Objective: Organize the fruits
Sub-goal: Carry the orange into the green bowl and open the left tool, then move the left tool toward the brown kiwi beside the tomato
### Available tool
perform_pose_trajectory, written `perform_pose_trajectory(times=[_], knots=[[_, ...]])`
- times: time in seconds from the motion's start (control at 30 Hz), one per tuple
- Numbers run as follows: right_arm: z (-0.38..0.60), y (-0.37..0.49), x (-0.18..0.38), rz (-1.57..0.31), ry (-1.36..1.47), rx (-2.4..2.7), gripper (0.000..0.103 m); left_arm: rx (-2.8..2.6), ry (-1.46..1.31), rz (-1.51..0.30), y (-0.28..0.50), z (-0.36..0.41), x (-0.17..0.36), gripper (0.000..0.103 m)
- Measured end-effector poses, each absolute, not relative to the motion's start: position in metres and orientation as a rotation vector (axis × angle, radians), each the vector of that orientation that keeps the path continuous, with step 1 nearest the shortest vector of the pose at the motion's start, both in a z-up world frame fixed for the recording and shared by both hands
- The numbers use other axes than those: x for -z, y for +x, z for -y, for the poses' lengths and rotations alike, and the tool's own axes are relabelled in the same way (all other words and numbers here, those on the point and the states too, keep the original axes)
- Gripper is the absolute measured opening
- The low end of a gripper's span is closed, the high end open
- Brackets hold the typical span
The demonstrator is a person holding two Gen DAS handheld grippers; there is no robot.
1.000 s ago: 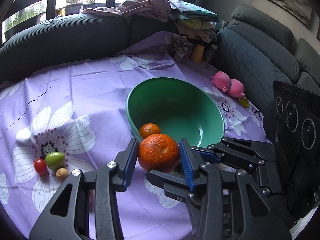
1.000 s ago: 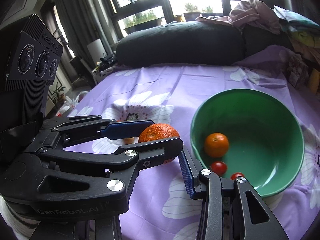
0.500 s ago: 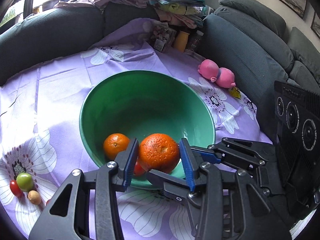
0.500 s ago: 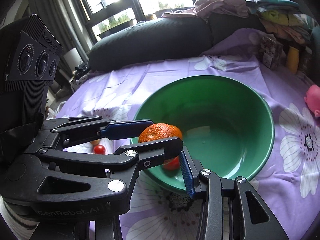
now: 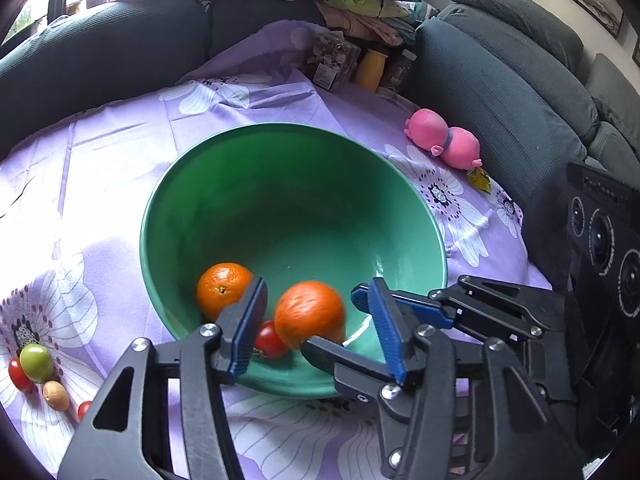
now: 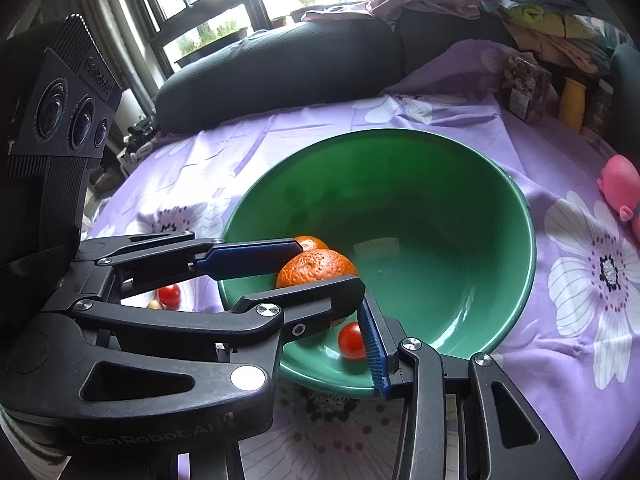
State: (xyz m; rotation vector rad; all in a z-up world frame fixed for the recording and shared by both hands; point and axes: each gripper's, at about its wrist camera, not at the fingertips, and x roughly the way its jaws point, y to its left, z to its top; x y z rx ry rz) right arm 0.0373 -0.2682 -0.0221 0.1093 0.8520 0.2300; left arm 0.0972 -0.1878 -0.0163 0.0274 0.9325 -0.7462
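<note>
My left tongs (image 5: 316, 320) are spreading over the near rim of the green bowl (image 5: 400, 184), and the big orange (image 5: 310, 314) sits blurred between the blue pads with daylight on either side, so I judge it already let go and dropping. My right tongs (image 6: 348, 300) hover over the same rim with nothing that I can see between them; one finger is hidden behind my other tool, so I cannot tell how wide they stand. Inside the bowl, just below, lie a smaller orange (image 5: 223, 290) and a cherry tomato (image 5: 272, 340); the falling fruit could land on the tomato and split it, or bounce off the steep wall and roll out over the low near edge. My two tools cross close together here, and a careless pull back could knock the rim and tip the bowl on the purple flowered cloth (image 5: 120, 152) covering the table. To the left, well apart from the bowl, a green fruit (image 5: 36, 362), a red tomato (image 5: 18, 374) and a tan fruit (image 5: 56, 395) wait on the cloth, none yet gathered. Farther off, a pink toy (image 5: 442, 138) lies near the sofa (image 5: 500, 80).
</note>
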Motion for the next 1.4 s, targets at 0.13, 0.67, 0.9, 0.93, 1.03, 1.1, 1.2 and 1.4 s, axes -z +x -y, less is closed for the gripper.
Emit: perform_pose_trajectory(times=[0.13,0.67,0.9,0.93,1.03,1.1,1.2,1.4], knots=[[0.27,0.036,0.02,-0.849,0.113,-0.216,0.043,0.711,0.036,-0.902,0.093,0.182,0.011,0.067],[0.252,0.008,-0.007,-0.774,0.09,-0.266,0.042,0.447,0.14,-0.693,0.05,0.121,-0.029,0.08],[0.225,-0.002,-0.01,-0.778,0.037,-0.326,0.042,0.362,0.117,-0.686,0.029,0.082,-0.03,0.09],[0.221,-0.003,-0.009,-0.782,0.029,-0.337,0.042,0.35,0.113,-0.693,0.027,0.077,-0.028,0.09],[0.207,-0.005,-0.006,-0.798,0.005,-0.36,0.042,0.305,0.113,-0.698,0.021,0.065,-0.026,0.09],[0.198,-0.006,-0.004,-0.804,-0.013,-0.372,0.046,0.284,0.107,-0.703,0.017,0.057,-0.024,0.091],[0.184,-0.009,0.0,-0.817,-0.033,-0.391,0.048,0.238,0.102,-0.713,0.01,0.044,-0.019,0.091],[0.159,-0.01,0.009,-0.849,-0.066,-0.431,0.048,0.181,0.083,-0.738,0.006,0.016,-0.009,0.091]])
